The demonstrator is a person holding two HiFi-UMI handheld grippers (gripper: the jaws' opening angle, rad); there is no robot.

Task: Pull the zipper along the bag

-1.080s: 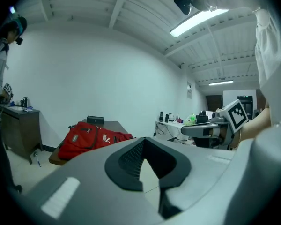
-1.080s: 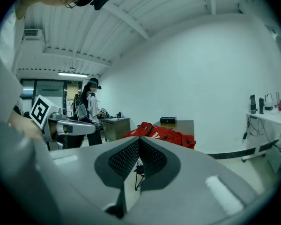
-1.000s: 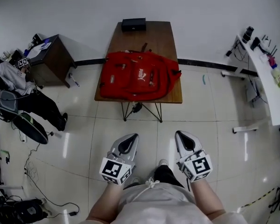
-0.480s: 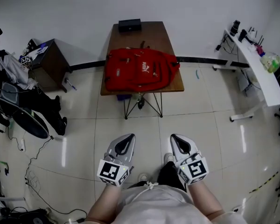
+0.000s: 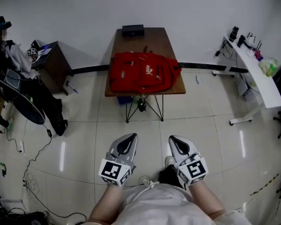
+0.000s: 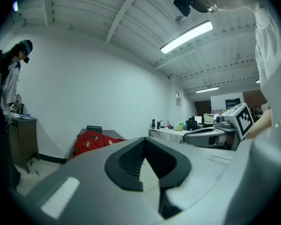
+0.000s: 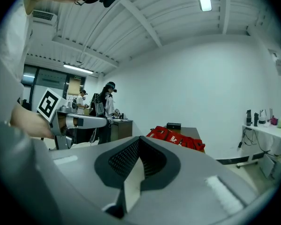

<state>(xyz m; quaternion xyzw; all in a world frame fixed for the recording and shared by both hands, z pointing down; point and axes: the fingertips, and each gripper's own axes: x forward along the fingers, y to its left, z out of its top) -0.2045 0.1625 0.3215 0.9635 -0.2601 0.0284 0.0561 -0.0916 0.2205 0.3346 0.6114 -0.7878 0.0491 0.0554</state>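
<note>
We're standing back on the tiled floor (image 5: pixel 84 125), both claws held low in front of us. The left claw (image 5: pixel 128 139) is closed: in the left gripper view its dark pads meet at the tips with nothing between them. The right claw (image 5: pixel 177 139) looks the same in the right gripper view, tips together and empty. The two sit side by side, close but not touching.

Ahead of us is the red bag (image 5: pixel 143 72), lying flat across the near half of the brown bench (image 5: pixel 152 35) and well apart from both claws. It covers nearly the whole width of the bench, and one corner hangs a little past the right edge. We can't make out the zipper from this far back. A black box (image 5: pixel 133 30) sits on the far end of the bench, against the wall and just beyond the bag.

To our left are a dark cabinet (image 5: pixel 57 60) and a person (image 5: pixel 7 46) standing beside it. To our right, a white bench (image 5: pixel 258 76) holds small items.
</note>
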